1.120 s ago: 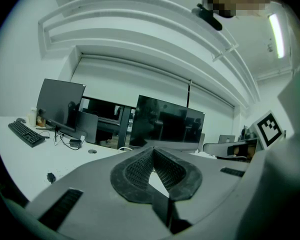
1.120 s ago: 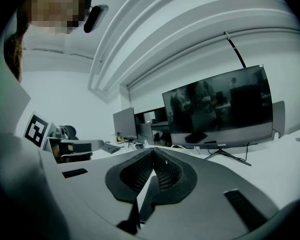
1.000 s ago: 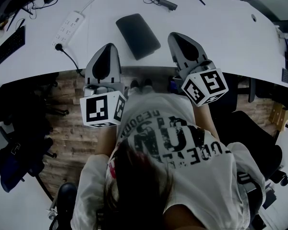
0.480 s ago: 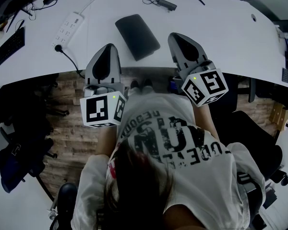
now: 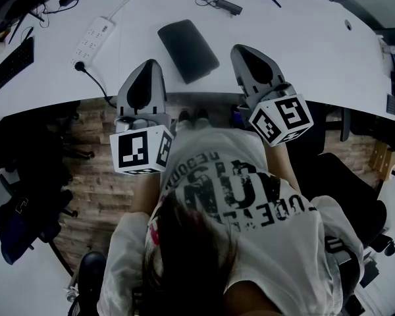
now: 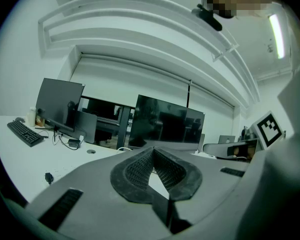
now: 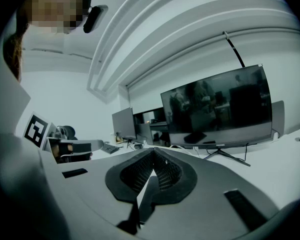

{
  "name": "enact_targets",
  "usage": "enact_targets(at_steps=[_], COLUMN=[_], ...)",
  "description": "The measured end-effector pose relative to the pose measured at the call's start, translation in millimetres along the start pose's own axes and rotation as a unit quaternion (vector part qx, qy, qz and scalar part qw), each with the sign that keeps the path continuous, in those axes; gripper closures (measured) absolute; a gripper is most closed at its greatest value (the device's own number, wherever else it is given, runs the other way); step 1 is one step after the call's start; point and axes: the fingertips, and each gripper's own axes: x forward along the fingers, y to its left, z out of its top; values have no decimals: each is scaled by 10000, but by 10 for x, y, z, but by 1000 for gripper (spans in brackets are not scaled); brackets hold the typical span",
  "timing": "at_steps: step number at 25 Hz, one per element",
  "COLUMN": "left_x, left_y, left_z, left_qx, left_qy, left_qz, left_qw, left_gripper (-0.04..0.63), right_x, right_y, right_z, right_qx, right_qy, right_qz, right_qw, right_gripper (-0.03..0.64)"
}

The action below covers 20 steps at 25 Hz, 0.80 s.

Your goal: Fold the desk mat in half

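Your left hand-held gripper (image 5: 148, 66) and right hand-held gripper (image 5: 241, 50) both have their jaws pressed together, ribbed dark pads meeting at the tips with nothing between them. Both sit at the near edge of the curved white desk (image 5: 309, 51), tips pointing over it. The desk mat (image 5: 188, 50) is a dark, smooth rectangle with rounded corners. It lies flat on the desk between the two grippers and just ahead of them, touching neither. A white power strip (image 5: 92, 39) lies at far left, and a black keyboard (image 5: 13, 62) beyond it.
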Motion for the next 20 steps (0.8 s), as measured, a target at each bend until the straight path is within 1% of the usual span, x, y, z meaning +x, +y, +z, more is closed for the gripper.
enact_targets(at_steps=[17,20], left_x=[0,2], left_y=[-12,-8], left_z=[1,1], left_qx=[-7,0], left_qy=[-4,-4], left_qz=[-5,-4], left_qw=[10000,10000], left_gripper=[594,594], right_x=[-16,-4], right_y=[-12,7], right_z=[-10,-27], right_qx=[14,-50], right_qy=[8,65], right_qz=[-18,29], right_qw=[10000,10000], right_gripper=[623,623])
